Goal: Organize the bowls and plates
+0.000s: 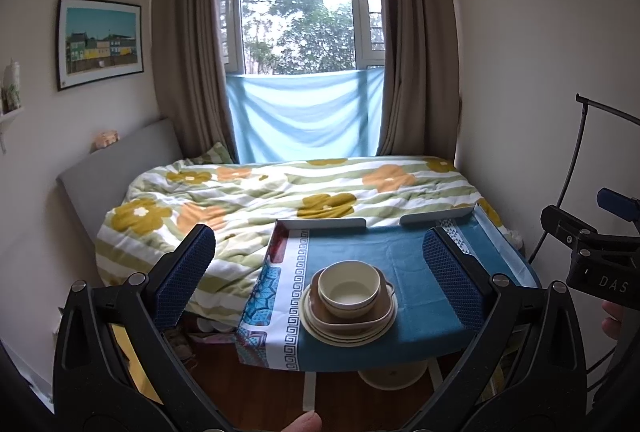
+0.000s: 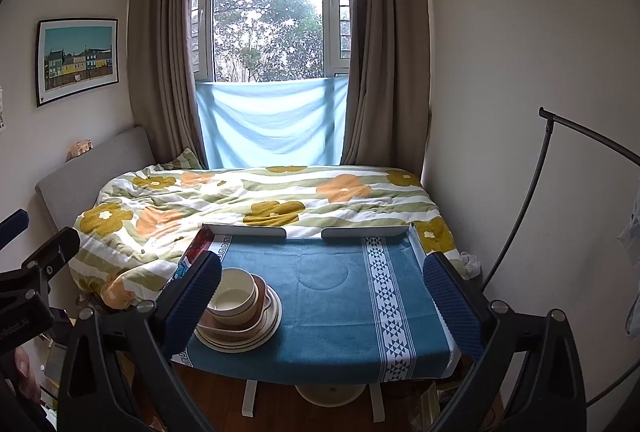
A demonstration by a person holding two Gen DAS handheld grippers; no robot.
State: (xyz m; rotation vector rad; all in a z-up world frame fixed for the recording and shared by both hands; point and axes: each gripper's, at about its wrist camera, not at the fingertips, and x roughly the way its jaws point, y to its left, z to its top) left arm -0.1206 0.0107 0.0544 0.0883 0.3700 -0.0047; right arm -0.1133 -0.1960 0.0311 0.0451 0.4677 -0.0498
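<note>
1. One stack of dishes [image 1: 347, 306] stands upright on the surface [image 1: 408, 256], all openings facing up. In the left wrist view it is in the lower middle of the frame; in the right wrist view it is lower left, partly behind a finger.
2. The stack has no clear long axis. Only the brown dish points somewhere: its small handle [image 1: 390, 288] goes toward the right of the frame.
3. Counting the stack: one cream bowl [image 1: 349, 286] on top, one brown dish [image 1: 348, 320] under it, and round cream plates [image 1: 344, 336] at the bottom. At least two plate rims are visible; the exact number I cannot tell.
4. The surface is covered by a blue cloth [image 2: 332, 296] with white patterned bands, and has a low white rail [image 2: 306, 232] at its far edge. It stands just beside a bed [image 2: 256, 199] with a flowered quilt.
5. Behind the bed there is one window [image 2: 268, 15] with brown curtains [image 2: 160, 63] at both sides and a light blue cloth [image 2: 272, 123] over its lower part. One framed picture [image 2: 78, 59] hangs at the upper left of the frame.
6. The left claw [image 1: 320, 274] is wide and holds nothing; the stack is seen between its two fingers, not touching them.
7. The right claw [image 2: 322, 290] is also wide and holds nothing, above the near part of the surface.
</note>
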